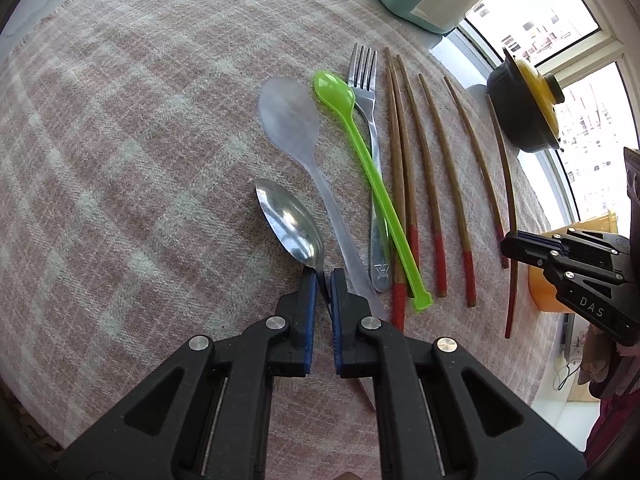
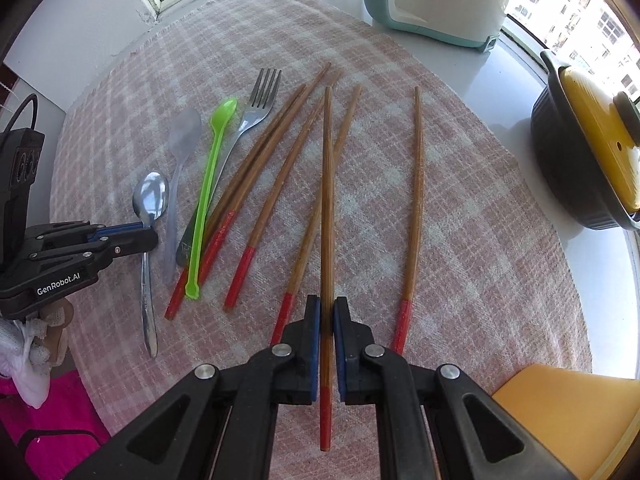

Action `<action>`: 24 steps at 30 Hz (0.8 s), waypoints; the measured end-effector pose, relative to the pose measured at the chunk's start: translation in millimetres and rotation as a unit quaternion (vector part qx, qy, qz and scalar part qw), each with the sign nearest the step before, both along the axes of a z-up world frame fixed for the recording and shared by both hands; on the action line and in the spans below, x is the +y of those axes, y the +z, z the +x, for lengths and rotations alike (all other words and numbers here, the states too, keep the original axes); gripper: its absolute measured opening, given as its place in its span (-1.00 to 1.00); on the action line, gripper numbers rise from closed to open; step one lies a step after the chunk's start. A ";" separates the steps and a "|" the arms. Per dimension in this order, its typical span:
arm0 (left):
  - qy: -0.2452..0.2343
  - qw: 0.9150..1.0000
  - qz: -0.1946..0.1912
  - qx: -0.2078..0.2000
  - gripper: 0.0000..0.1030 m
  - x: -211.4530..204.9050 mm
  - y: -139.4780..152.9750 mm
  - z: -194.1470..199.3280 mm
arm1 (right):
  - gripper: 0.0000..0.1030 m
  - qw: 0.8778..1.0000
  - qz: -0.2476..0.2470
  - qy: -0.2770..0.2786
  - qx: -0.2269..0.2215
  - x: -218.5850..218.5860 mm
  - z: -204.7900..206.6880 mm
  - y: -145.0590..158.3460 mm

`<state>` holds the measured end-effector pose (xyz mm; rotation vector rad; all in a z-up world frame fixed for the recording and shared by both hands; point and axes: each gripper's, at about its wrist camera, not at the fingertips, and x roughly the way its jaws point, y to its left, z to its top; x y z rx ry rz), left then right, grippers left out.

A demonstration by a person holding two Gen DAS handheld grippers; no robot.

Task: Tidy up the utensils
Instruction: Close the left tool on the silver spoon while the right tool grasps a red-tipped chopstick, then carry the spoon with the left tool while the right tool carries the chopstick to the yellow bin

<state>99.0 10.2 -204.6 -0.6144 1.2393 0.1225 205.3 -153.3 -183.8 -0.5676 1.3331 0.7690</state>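
Note:
On a pink checked cloth (image 1: 120,160) lie a clear plastic spoon (image 1: 290,116), a green plastic spoon (image 1: 360,152), a metal fork (image 1: 364,76) and several red-tipped wooden chopsticks (image 1: 432,168). My left gripper (image 1: 324,276) is shut on the neck of a metal spoon (image 1: 290,224), just below its bowl; the same grip on the metal spoon (image 2: 151,200) shows in the right wrist view. My right gripper (image 2: 327,304) is shut on one chopstick (image 2: 327,200) near its red end. That chopstick points away from me and lies across another chopstick (image 2: 308,240) in the view.
A teal and white appliance (image 2: 432,0) stands at the cloth's far edge. A dark pot with a yellow lid (image 2: 584,152) sits on the sill to the right. An orange container (image 2: 560,412) is near right, something pink (image 2: 52,412) near left. Windows surround the counter.

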 end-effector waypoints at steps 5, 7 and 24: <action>-0.006 1.000 0.012 -0.006 -0.91 -1.3 -0.2 6.9 | -0.93 1.000 0.002 0.000 -0.007 2.8 -3.9 6.9; -0.009 1.000 0.011 -0.019 -0.93 -0.1 -1.0 5.4 | -0.93 1.000 0.003 -0.002 -0.010 8.3 -5.8 7.4; -0.013 0.995 0.017 -0.094 -1.00 7.2 44.1 -24.4 | -0.93 0.995 0.057 -0.074 -0.032 -46.3 -14.5 26.9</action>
